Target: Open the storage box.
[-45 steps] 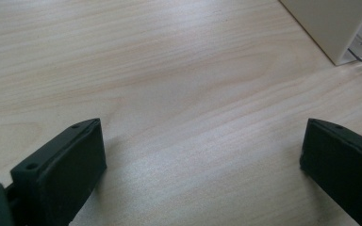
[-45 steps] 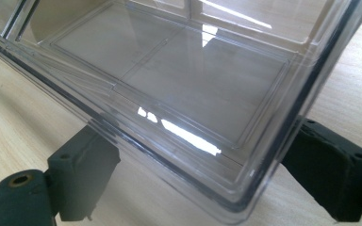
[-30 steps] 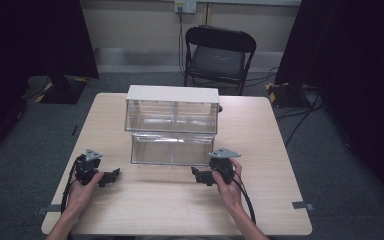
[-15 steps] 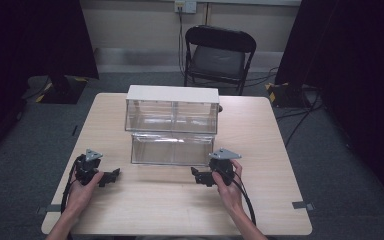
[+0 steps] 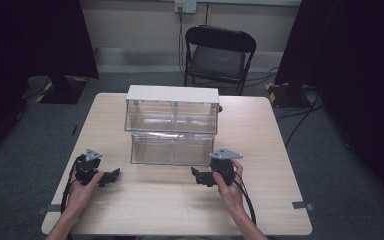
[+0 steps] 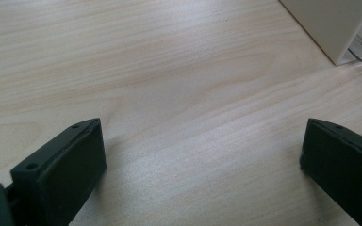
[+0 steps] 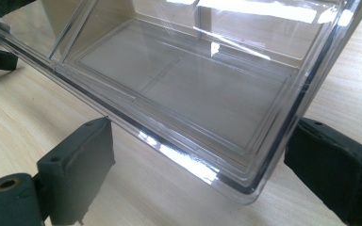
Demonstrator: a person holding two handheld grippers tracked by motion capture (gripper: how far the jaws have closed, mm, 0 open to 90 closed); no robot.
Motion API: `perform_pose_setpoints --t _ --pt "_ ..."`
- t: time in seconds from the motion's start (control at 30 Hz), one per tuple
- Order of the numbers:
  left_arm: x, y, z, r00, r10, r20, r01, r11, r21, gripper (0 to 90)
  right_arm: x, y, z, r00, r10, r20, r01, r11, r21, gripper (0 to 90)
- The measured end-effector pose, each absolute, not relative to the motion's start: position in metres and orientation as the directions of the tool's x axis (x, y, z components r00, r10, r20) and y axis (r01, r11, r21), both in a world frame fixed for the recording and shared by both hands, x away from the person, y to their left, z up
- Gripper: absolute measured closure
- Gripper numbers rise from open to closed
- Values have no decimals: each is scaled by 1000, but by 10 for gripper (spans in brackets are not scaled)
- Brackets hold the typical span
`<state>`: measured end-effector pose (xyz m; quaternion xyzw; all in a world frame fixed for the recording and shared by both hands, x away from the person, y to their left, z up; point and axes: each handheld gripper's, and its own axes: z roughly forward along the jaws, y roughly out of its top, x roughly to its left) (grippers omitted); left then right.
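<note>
Light wooden table [image 5: 260, 130], one, seen from above, with a person's forearms coming in from the near edge. On it a white-topped clear cabinet [image 5: 172, 109] stands toward the far middle, and a clear plastic drawer [image 5: 172, 148] sits on the tabletop directly in front of it, touching or just short of the cabinet's front; its inside looks bare. Left gripper [image 5: 111, 176], held in the left hand [image 5: 82, 187], rests low over the table near the left front, well apart from the drawer's left end; in the left gripper view its jaws are spread wide over bare wood, with a corner of the cabinet [image 6: 332, 28] at the upper right. Right gripper [image 5: 196, 176], held in the right hand [image 5: 227, 187], sits just in front of the drawer's right front part; in the right gripper view its jaws are released and spread wide, with the near corner of the drawer [image 7: 207, 108] between them, gripping nothing. Beyond the table a black folding chair [image 5: 219, 55] stands on the grey carpet, with dark curtains at both sides of the room.
</note>
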<state>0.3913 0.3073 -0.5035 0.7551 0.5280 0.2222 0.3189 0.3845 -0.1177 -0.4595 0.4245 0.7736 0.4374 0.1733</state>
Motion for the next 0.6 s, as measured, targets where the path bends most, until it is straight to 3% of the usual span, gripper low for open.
perform_pose_setpoints --t 0.6 --pt "391 307 -503 344 939 -1 656 -239 716 3 384 -118 -456 -584 807 94 494 261 829 80"
